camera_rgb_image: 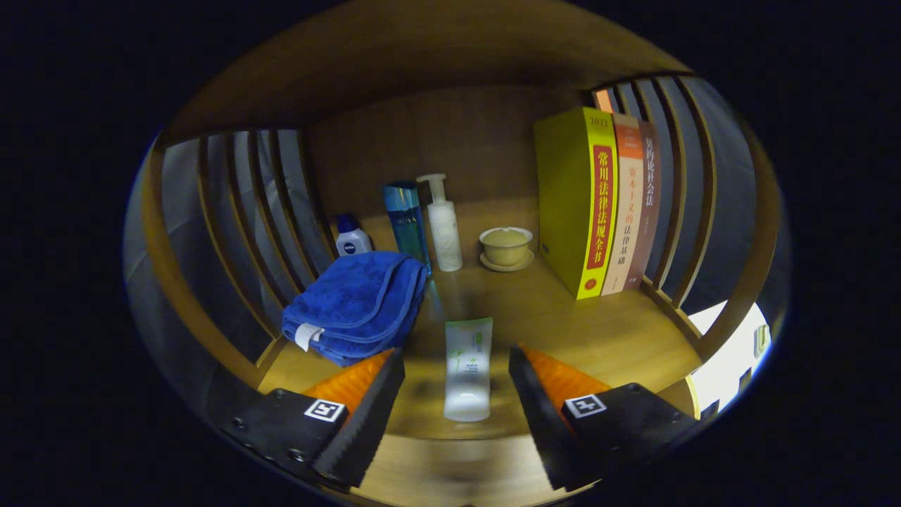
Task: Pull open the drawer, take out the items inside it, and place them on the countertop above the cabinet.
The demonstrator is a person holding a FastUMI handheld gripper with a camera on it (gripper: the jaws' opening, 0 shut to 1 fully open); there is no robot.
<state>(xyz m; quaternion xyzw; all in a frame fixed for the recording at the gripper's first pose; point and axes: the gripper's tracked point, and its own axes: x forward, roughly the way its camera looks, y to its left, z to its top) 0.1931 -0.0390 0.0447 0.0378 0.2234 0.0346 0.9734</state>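
Tube [467, 369] lying at lower centre on countertop [598, 331], apparently just placed; gripper [456, 394] fingers spread open either side, touching nothing.

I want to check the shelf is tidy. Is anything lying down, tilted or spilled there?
Only the tube lies flat on the wooden countertop, between the open gripper fingers, untouched. The bottles, cup and books stand upright; nothing spilled.

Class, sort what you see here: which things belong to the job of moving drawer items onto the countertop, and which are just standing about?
Job:
- gripper, fingers open
- tube lying flat between the fingers
- countertop

Standing about:
- blue towel
- pump bottle
- blue box
- small bottle
- lidded cup
- books
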